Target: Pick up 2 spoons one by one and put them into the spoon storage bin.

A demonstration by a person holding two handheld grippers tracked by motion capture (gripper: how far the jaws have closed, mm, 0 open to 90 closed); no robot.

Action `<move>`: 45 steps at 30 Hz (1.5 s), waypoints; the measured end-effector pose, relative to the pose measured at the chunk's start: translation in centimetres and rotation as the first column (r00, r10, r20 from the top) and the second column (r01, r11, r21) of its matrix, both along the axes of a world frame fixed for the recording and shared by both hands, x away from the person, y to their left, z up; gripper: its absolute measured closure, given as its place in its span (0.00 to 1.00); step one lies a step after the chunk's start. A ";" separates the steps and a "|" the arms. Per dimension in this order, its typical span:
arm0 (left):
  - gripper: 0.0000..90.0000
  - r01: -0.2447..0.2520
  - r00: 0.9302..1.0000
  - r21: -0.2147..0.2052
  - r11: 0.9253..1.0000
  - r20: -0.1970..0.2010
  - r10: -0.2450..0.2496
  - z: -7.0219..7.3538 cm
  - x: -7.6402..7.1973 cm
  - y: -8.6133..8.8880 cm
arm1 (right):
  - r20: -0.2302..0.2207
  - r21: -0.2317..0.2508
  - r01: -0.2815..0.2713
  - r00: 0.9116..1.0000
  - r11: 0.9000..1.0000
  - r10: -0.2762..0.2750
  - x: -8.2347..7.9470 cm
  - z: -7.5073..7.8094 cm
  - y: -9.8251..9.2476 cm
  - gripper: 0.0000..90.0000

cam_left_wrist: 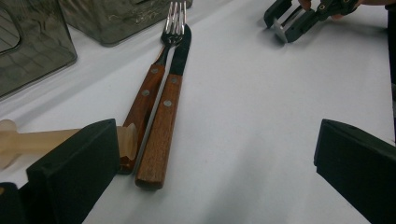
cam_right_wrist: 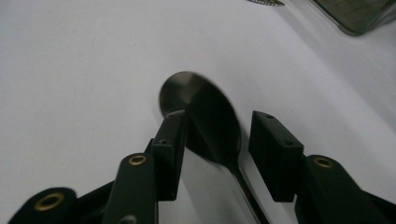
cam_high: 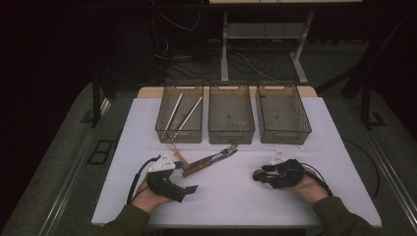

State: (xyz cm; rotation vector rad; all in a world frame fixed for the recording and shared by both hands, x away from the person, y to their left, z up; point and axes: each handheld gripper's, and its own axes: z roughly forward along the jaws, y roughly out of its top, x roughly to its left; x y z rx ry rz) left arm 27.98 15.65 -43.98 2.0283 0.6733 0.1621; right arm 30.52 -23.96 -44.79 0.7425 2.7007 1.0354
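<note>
**Spoon between right jaws, not yet gripped**

Right gripper straddles the spoon on the table — bowl between its pads, one side showing a gap. Left gripper released wide — fork and knife just ahead.

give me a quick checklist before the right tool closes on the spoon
1. Spoon between the jaws of the right tool: ok, bowl sits in the gap.
2. Pads pressing on the spoon: not ok, one pad is at the bowl's edge, the other stands apart.
3. Grip spot: not ok, jaws straddle the wide bowl rather than the thin handle.
4. Left tool out of the way: ok, open and apart, near the fork and knife.
5. Bins open to receive: ok, middle bin and right bin look empty; left bin holds chopsticks.
6. Which bin suits the spoon: cannot tell.
</note>
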 end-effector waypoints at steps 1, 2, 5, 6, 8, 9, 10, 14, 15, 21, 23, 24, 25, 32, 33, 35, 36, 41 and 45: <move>0.00 0.000 1.000 0.000 1.000 0.000 0.000 0.0 0.0 0.0 | 0.002 -0.002 -0.005 1.000 1.000 0.005 -0.1 0.0 0.0 0.67; 0.00 0.000 1.000 0.001 1.000 0.000 0.000 0.0 0.0 0.0 | 0.002 -0.002 -0.011 1.000 1.000 0.011 -0.1 0.0 0.0 0.68; 0.00 0.001 1.000 0.000 1.000 0.001 -0.001 0.0 0.0 0.0 | -0.002 -0.003 -0.025 1.000 1.000 0.025 -0.1 0.1 -0.1 0.72; 0.00 0.000 1.000 0.000 1.000 0.001 0.000 0.0 0.0 0.0 | -0.004 -0.002 -0.029 1.000 1.000 0.029 -0.1 0.1 -0.1 0.73; 0.00 0.001 1.000 0.001 1.000 0.000 -0.001 0.0 0.0 0.0 | -0.001 -0.007 -0.040 0.999 0.999 0.040 -0.1 0.1 -0.2 0.75; 0.00 0.000 1.000 0.000 1.000 0.000 0.000 0.0 0.0 0.0 | 0.001 -0.011 -0.046 0.999 0.999 0.046 -0.1 0.2 -0.2 0.76; 0.00 0.001 1.000 0.001 1.000 0.001 -0.001 0.0 0.0 0.0 | 0.004 -0.014 -0.050 0.999 0.999 0.050 -0.2 0.2 -0.2 0.76; 0.00 0.000 1.000 0.001 1.000 0.002 0.000 0.0 0.0 0.0 | 0.020 -0.039 -0.075 0.997 0.996 0.076 -0.4 0.3 -0.1 0.80; 0.00 0.001 1.000 0.003 1.000 0.002 -0.001 0.0 0.0 0.0 | 0.025 -0.046 -0.081 0.996 0.996 0.082 -0.4 0.3 -0.1 0.81; 0.00 0.000 1.000 0.002 1.000 0.004 0.000 0.0 0.0 0.0 | 0.057 -0.079 -0.106 0.992 0.991 0.110 -0.7 0.7 -0.1 0.89; 0.00 0.001 1.000 0.003 1.000 0.004 -0.001 0.1 0.0 0.0 | 0.064 -0.087 -0.115 0.991 0.990 0.121 -0.8 0.9 -0.2 0.92; 0.00 0.001 1.000 0.003 1.000 0.005 -0.001 0.1 0.0 0.0 | 0.066 -0.087 -0.120 0.990 0.989 0.126 -0.9 0.9 -0.2 0.93; 0.00 0.001 1.000 0.003 1.000 0.005 -0.001 0.1 0.0 0.0 | 0.065 -0.086 -0.122 0.990 0.989 0.128 -0.9 1.0 -0.3 0.94; 0.00 0.002 1.000 0.001 1.000 0.005 -0.002 0.1 0.0 0.1 | 0.060 -0.090 -0.163 0.984 0.982 0.169 -1.1 1.3 -0.6 0.97; 0.00 0.002 1.000 0.000 1.000 0.005 -0.002 0.1 0.0 0.0 | 0.058 -0.095 -0.165 0.984 0.982 0.171 -1.2 1.3 -0.5 0.96; 0.00 0.003 1.000 -0.001 1.000 0.006 -0.003 0.1 0.0 0.0 | 0.050 -0.115 -0.187 0.980 0.976 0.193 -1.2 1.2 -0.4 0.95; 0.00 0.003 1.000 0.000 1.000 0.006 -0.003 0.1 0.0 0.0 | 0.046 -0.131 -0.196 0.978 0.972 0.203 -1.3 1.0 -0.2 0.95; 0.00 0.003 1.000 -0.001 1.000 0.007 -0.003 0.1 0.0 0.1 | 0.056 -0.153 -0.227 0.970 0.962 0.237 -1.3 1.0 -0.1 0.99; 0.00 0.004 1.000 -0.002 1.000 0.007 -0.004 0.1 0.0 0.1 | 0.044 -0.146 -0.228 0.971 0.963 0.236 -1.3 1.1 -0.2 0.99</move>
